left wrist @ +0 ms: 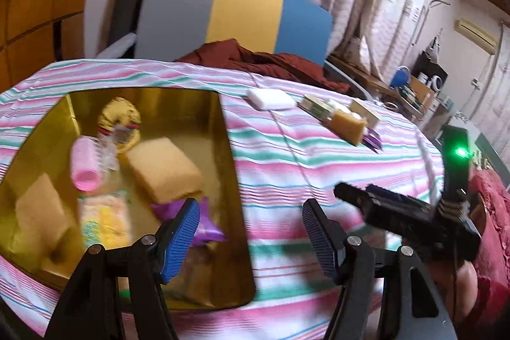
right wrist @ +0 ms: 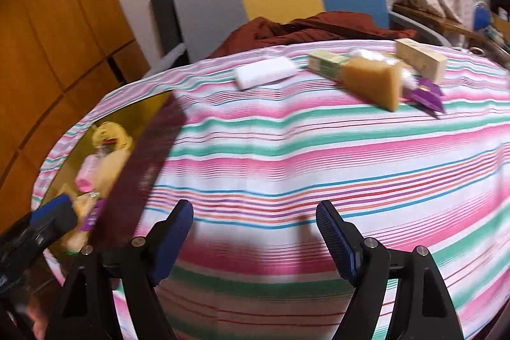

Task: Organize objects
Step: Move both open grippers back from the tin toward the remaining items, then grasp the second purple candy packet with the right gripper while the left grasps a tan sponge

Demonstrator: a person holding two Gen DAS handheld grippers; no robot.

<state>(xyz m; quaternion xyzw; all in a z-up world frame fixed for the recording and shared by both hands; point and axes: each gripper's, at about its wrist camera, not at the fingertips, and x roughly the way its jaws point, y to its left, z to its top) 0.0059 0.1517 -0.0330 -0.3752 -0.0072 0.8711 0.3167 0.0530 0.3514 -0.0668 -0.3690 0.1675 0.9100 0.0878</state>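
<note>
Diagonally: yellow sponge [right wrist: 374, 83] long axis, wedge down-right.

Two low wrist views, shared striped tablecloth [left wrist: 287, 155].

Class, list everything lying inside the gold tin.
Inside the gold tin: two tan sponges, a pink roller, a yellow scrunchie, a purple packet, a pastel packet. The left gripper hides the near corner.

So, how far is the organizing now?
Partly done. The gold tin already holds sponges, a pink roller and packets. Both claws, left and right, are open and empty. The white block, sponge, boxes and purple packet remain on the cloth.
</note>
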